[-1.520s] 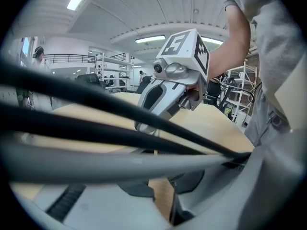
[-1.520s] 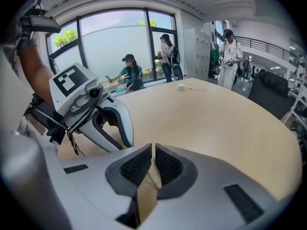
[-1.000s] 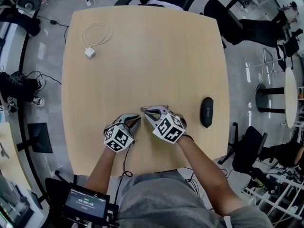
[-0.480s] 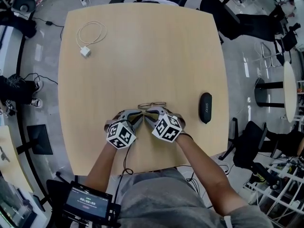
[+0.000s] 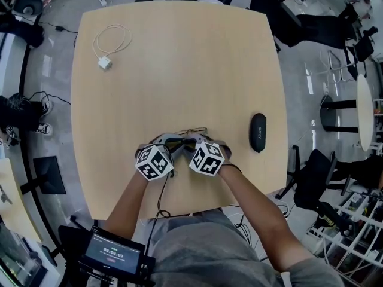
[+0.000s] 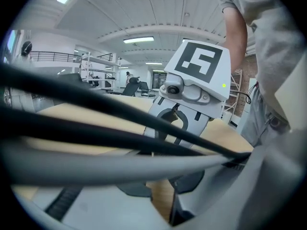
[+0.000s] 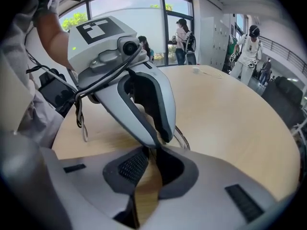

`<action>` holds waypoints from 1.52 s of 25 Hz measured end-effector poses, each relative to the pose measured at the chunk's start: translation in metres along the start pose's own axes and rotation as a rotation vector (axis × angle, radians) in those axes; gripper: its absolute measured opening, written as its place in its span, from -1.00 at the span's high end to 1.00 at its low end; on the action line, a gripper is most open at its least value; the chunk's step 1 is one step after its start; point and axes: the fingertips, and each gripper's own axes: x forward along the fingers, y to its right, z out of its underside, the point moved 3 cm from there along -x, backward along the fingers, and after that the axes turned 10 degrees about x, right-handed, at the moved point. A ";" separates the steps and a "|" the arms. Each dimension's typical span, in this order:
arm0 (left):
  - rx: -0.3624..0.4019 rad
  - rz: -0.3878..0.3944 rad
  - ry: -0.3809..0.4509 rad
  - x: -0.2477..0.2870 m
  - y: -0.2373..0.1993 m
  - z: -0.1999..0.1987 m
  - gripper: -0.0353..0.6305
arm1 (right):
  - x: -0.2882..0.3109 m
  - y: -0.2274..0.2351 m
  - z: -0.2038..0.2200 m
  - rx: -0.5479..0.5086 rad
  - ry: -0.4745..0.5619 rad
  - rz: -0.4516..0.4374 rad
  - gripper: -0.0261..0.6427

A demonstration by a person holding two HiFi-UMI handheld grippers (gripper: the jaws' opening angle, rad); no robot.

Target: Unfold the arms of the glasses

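The thin dark-framed glasses (image 5: 195,130) are at the table's near middle, mostly hidden behind the two grippers. My left gripper (image 5: 174,142) and right gripper (image 5: 186,141) meet tip to tip at the frame's near side. Both look shut on the glasses. In the left gripper view, blurred dark glasses arms (image 6: 96,104) cross right in front of the camera, with the right gripper (image 6: 171,124) facing me behind them. In the right gripper view a bit of wire rim (image 7: 183,139) shows behind the left gripper's fingers (image 7: 158,114), just above my own narrow jaw gap (image 7: 152,163).
A black glasses case (image 5: 258,133) lies on the wooden table (image 5: 179,70) to the right of the grippers. A white charger with a coiled cable (image 5: 110,45) sits at the far left. Office chairs (image 5: 299,23) and a small round table (image 5: 365,118) stand around.
The glasses lay just beyond both sets of fingertips half a second ago. Both grippers have since drawn together and now meet on the frame's near side.
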 end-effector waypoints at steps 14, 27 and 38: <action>0.010 0.022 -0.101 0.007 0.002 0.010 0.83 | -0.015 -0.030 0.033 -0.222 -0.126 -0.112 0.81; 0.345 0.126 -0.266 0.032 0.037 -0.028 0.83 | -0.033 -0.035 0.064 -0.376 -0.161 -0.159 0.81; 0.496 0.157 -0.541 0.057 0.036 -0.029 0.66 | -0.040 -0.056 0.070 -0.466 -0.133 -0.269 0.81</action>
